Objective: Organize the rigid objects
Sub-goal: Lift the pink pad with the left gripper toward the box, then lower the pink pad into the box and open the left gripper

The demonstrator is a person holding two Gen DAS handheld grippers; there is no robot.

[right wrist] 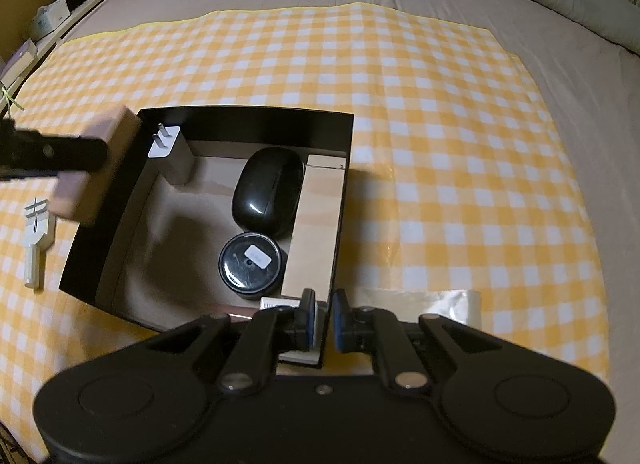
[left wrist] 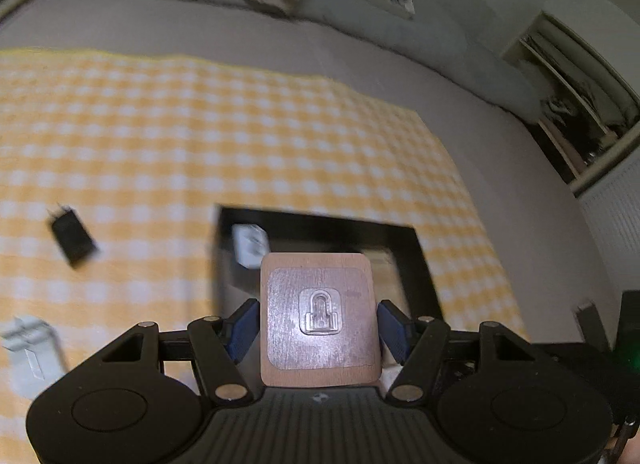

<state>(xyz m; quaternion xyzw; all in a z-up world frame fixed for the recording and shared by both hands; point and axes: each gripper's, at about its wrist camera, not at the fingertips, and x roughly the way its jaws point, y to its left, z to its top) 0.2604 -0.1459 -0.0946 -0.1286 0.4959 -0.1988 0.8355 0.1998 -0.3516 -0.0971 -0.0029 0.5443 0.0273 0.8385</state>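
Observation:
My left gripper [left wrist: 318,320] is shut on a wooden block [left wrist: 319,318] with a clear plastic hook on its face. It holds the block above the near-left edge of the black box [left wrist: 416,260]; the block also shows in the right wrist view [right wrist: 96,167]. My right gripper [right wrist: 323,318] is shut on the near wall of the black box [right wrist: 248,111]. Inside the box lie a white charger [right wrist: 170,153], a black mouse [right wrist: 268,189], a round black tin [right wrist: 250,266] and a long wooden block [right wrist: 316,232].
The box stands on a yellow checked cloth [right wrist: 440,143] over a bed. A white plug-like piece [right wrist: 36,240] lies left of the box. A small black adapter [left wrist: 72,238] and a white object [left wrist: 30,352] lie on the cloth. Pillows lie at the back.

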